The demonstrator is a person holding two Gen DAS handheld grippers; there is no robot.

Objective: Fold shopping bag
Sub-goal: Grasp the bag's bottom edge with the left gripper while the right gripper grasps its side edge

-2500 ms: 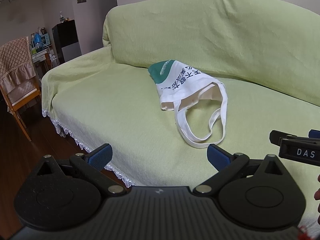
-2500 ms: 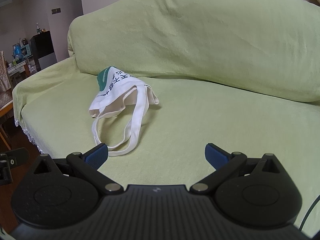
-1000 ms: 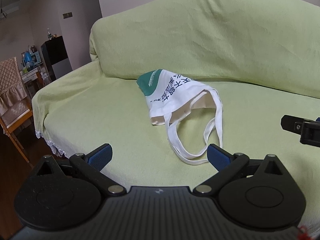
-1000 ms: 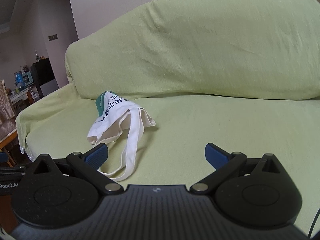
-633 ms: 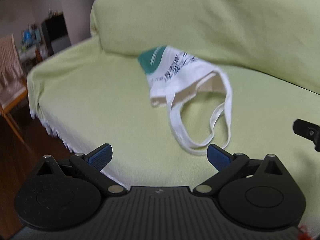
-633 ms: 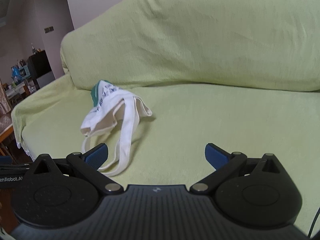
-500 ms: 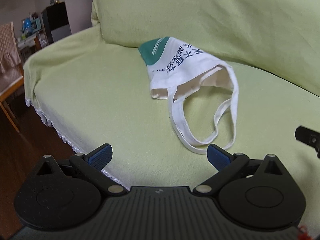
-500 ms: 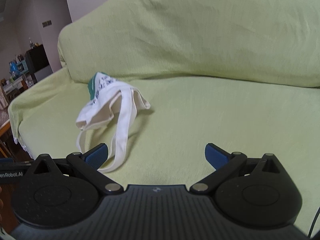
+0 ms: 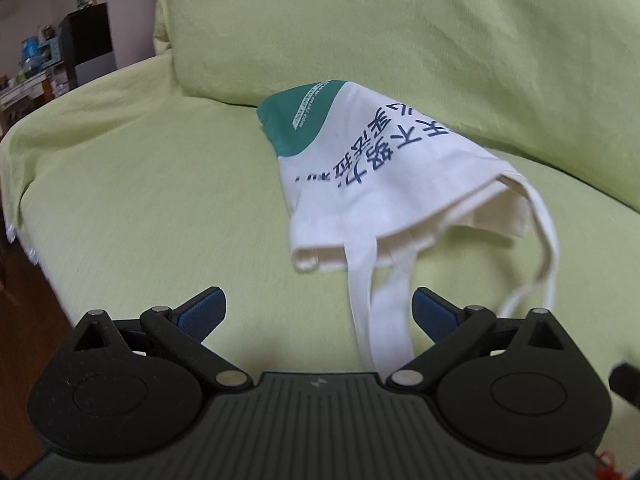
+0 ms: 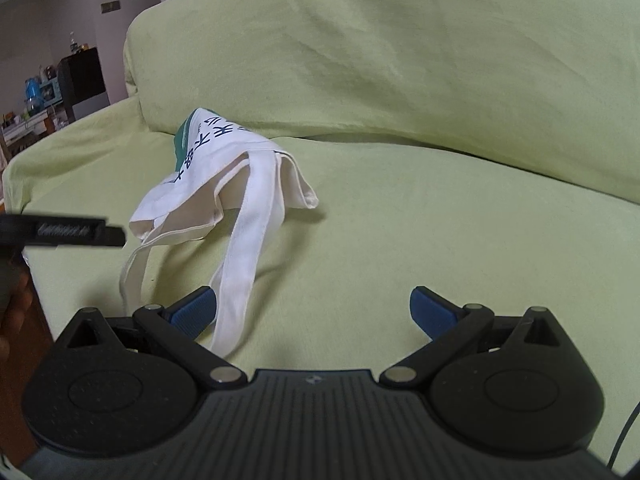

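Observation:
A white cloth shopping bag point(image 9: 372, 188) with a green corner and dark printed characters lies crumpled on the green sofa seat, mouth toward me, its two long handles point(image 9: 390, 320) trailing forward. My left gripper point(image 9: 318, 312) is open, just short of the bag's mouth, with one handle running down between its blue pads. The bag also shows in the right wrist view point(image 10: 224, 184). My right gripper point(image 10: 312, 308) is open to the right of the bag; a handle loop point(image 10: 240, 280) lies by its left pad. The left gripper's body point(image 10: 64, 232) shows at that view's left edge.
The sofa point(image 10: 440, 208) is draped in a light green cover, with its backrest point(image 9: 400, 32) right behind the bag. The seat's front edge with white lace trim point(image 9: 16, 236) drops to a dark wood floor at left. A black cabinet point(image 9: 86, 44) and cluttered shelves stand far left.
Both grippers have moved forward and closer to the bag, which now looms larger. The left one has come up to the bag's mouth, over a handle. Both stayed open.

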